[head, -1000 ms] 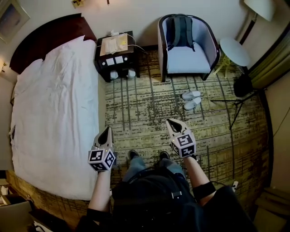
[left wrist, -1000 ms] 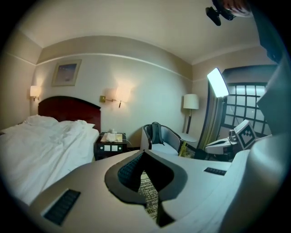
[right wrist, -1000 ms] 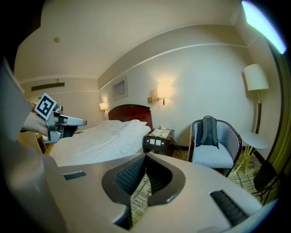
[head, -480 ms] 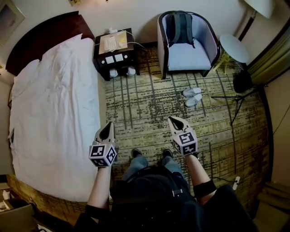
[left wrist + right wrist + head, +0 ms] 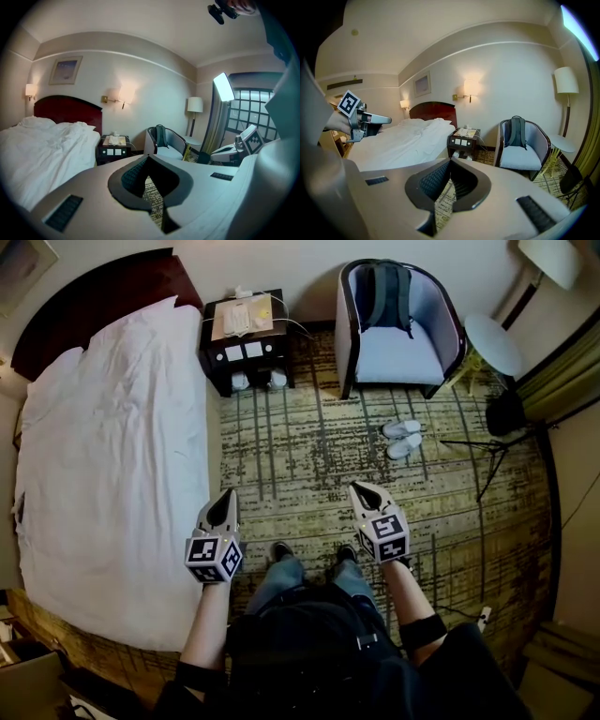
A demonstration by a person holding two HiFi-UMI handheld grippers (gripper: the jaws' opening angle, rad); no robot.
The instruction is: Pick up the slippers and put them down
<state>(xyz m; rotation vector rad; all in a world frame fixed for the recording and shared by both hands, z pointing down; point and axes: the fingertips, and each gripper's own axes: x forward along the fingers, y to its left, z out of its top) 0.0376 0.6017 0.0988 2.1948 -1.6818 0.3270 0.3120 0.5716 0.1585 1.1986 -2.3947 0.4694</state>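
A pair of white slippers (image 5: 401, 438) lies side by side on the patterned carpet, in front of the armchair (image 5: 398, 329). In the head view my left gripper (image 5: 225, 499) is held beside the bed, shut and empty. My right gripper (image 5: 357, 489) is shut too, nothing in it, a good way short of the slippers. Neither gripper view shows the slippers; the left gripper (image 5: 149, 165) and right gripper (image 5: 451, 165) each show shut jaws with carpet beyond.
A white bed (image 5: 108, 446) fills the left side. A dark nightstand (image 5: 242, 338) stands at the wall, and a backpack (image 5: 386, 292) sits in the armchair. To the right are a round side table (image 5: 493, 343), a black tripod stand (image 5: 497, 442) and curtains (image 5: 562, 371).
Both grippers have edged forward over the carpet toward the chair side of the room. The view has shifted with the person. Both stay shut.
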